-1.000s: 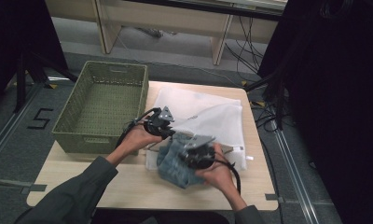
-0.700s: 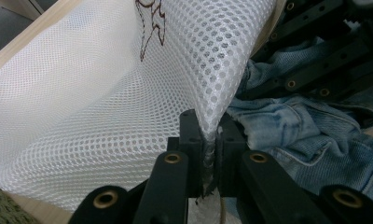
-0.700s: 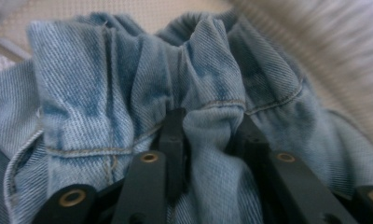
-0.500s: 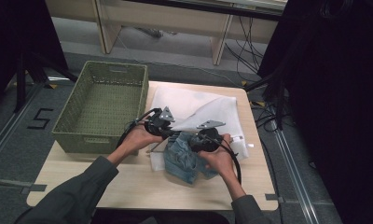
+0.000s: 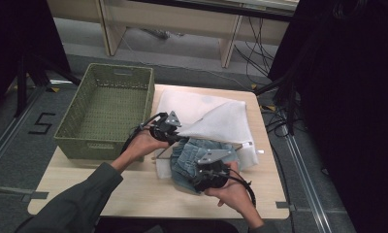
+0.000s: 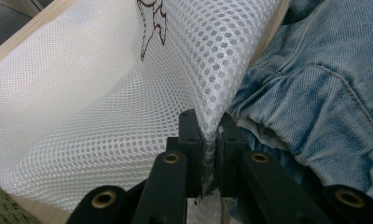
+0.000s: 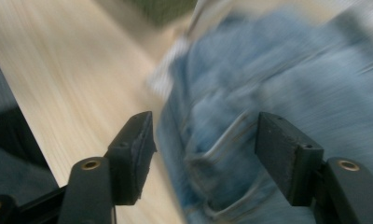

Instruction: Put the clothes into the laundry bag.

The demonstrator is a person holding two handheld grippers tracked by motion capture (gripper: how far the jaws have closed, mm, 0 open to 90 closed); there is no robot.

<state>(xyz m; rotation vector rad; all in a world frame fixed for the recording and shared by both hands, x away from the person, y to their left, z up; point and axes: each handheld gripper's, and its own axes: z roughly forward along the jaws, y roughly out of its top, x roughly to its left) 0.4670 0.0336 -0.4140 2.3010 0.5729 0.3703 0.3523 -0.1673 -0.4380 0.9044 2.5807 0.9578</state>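
Jaws: left gripper [image 6: 208,140] clenched on mesh bag [image 5: 216,121] edge, holding mouth up; right gripper [image 7: 205,158] jaws just opened, released, over jeans [image 5: 194,158]. Step: stuffing jeans into bag. Next: regrip denim, push farther in.

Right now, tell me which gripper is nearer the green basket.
Left. The left gripper is clamped on the white mesh bag right beside the green basket; the right gripper sits open over the denim garment, farther from it.

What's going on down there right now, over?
Left gripper shut on mesh bag, lifting its edge. Right gripper just opened, over jeans half inside. Nothing in the way.
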